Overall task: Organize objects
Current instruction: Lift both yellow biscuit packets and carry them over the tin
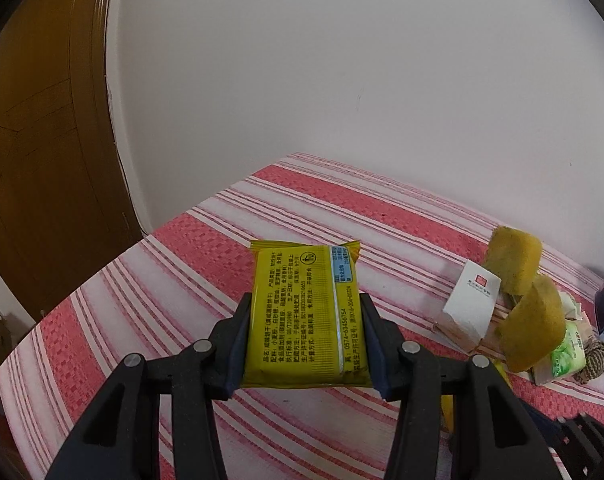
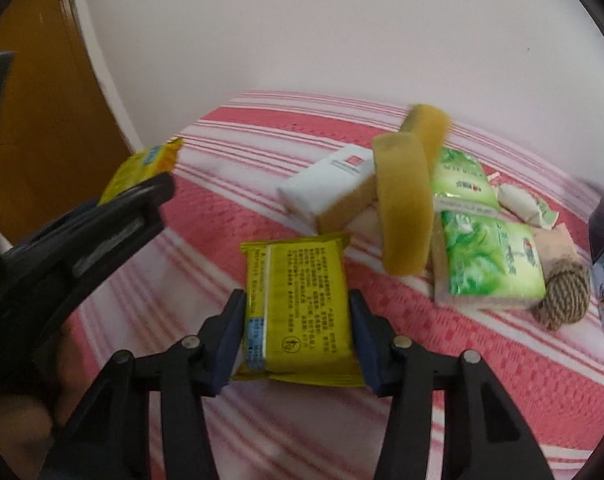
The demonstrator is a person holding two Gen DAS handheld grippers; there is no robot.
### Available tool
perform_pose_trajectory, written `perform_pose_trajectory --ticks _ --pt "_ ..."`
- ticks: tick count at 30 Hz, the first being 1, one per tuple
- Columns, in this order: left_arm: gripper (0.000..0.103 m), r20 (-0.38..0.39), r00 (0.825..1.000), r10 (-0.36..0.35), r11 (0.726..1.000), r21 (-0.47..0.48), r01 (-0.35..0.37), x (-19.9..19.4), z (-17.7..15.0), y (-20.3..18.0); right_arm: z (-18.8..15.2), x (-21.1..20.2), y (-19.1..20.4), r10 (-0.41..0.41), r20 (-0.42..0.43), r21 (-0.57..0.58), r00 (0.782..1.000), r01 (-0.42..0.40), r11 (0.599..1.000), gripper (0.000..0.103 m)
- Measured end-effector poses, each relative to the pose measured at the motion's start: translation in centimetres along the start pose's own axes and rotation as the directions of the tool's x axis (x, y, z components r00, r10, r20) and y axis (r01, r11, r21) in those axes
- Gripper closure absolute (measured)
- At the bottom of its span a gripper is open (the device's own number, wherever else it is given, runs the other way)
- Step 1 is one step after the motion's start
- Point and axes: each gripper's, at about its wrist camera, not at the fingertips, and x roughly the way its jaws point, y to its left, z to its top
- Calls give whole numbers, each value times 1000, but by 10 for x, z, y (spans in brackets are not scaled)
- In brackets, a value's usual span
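Yellow packets (image 1: 302,316) (image 2: 298,312) sit clamped in both claws (image 1: 304,320) (image 2: 296,320); right packet's print blurred.

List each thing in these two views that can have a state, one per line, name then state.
Left claw: shut on a yellow packet, held above the cloth.
Right claw: shut on a second yellow packet.
Green tissue pack: lying flat, sealed.
White pack: lying flat.
Rope ball: resting on striped cloth.

Left claw (image 1: 306,320) tilts downward, its 2 fingers (image 1: 238,344) clamped on a packet. Right claw (image 2: 296,316) tilts downward too, pads pressing another packet's sides. Left claw shows at the right view's left edge.
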Motion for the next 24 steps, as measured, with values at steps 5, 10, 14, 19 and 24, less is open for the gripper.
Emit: perform_pose_trajectory --ticks 5,10,14,19,24 --pt "51 7 1000 4 1000 -12 -3 1 0 1 -18 -33 -3 44 78 -32 996 -42 999 52" --pt "51 25 1000 11 998 -55 -10 -2 -1 8 -28 -63 -13 41 153 -42 987 -35 999 52" --pt "51 63 997 33 997 -70 -29 -9 -1 5 -29 -81 -29 16 226 -5 974 -15 1000 52" --pt "51 87 996 14 999 -48 -10 -20 -6 -12 -37 -95 -70 -66 286 57 956 51 997 52" --pt "51 114 993 -38 999 4 38 -36 -14 -39 -38 -109 -110 -148 323 148 935 105 983 52"
